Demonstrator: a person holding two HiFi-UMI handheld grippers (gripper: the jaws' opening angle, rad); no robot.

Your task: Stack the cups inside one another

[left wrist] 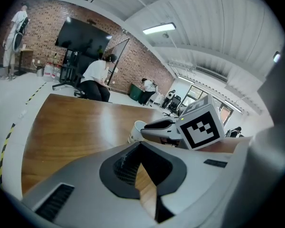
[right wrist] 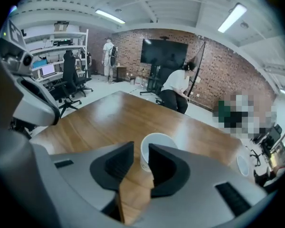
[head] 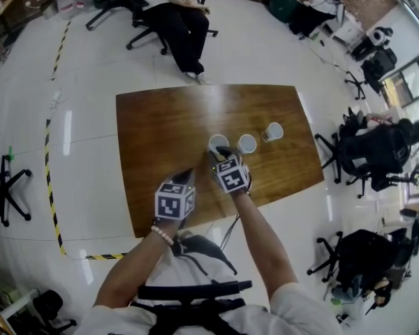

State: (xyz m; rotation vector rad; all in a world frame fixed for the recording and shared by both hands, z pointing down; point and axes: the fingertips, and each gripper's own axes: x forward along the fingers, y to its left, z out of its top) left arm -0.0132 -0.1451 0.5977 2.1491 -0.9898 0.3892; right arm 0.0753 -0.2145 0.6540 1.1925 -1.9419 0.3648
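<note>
Three white paper cups stand in a row on the brown table [head: 160, 131]: a left cup [head: 217, 142], a middle cup [head: 246, 143] and a right cup [head: 273, 131]. My right gripper [head: 223, 153] is open just short of the left cup [right wrist: 157, 145], whose near wall shows in the gap of the right gripper [right wrist: 140, 149]. Another cup [right wrist: 242, 164] stands off to the right. My left gripper [head: 187, 175] hovers lower left of the cups. The left gripper [left wrist: 140, 147] looks shut with nothing in it. It sees the left cup [left wrist: 136, 129] behind the right gripper's fingers [left wrist: 157, 124].
A person [head: 176, 16] sits on an office chair beyond the table's far edge. More chairs with bags [head: 370, 155] stand to the right. Yellow-black tape [head: 51, 187] runs along the floor on the left. The table's near edge [head: 216, 218] lies just below the grippers.
</note>
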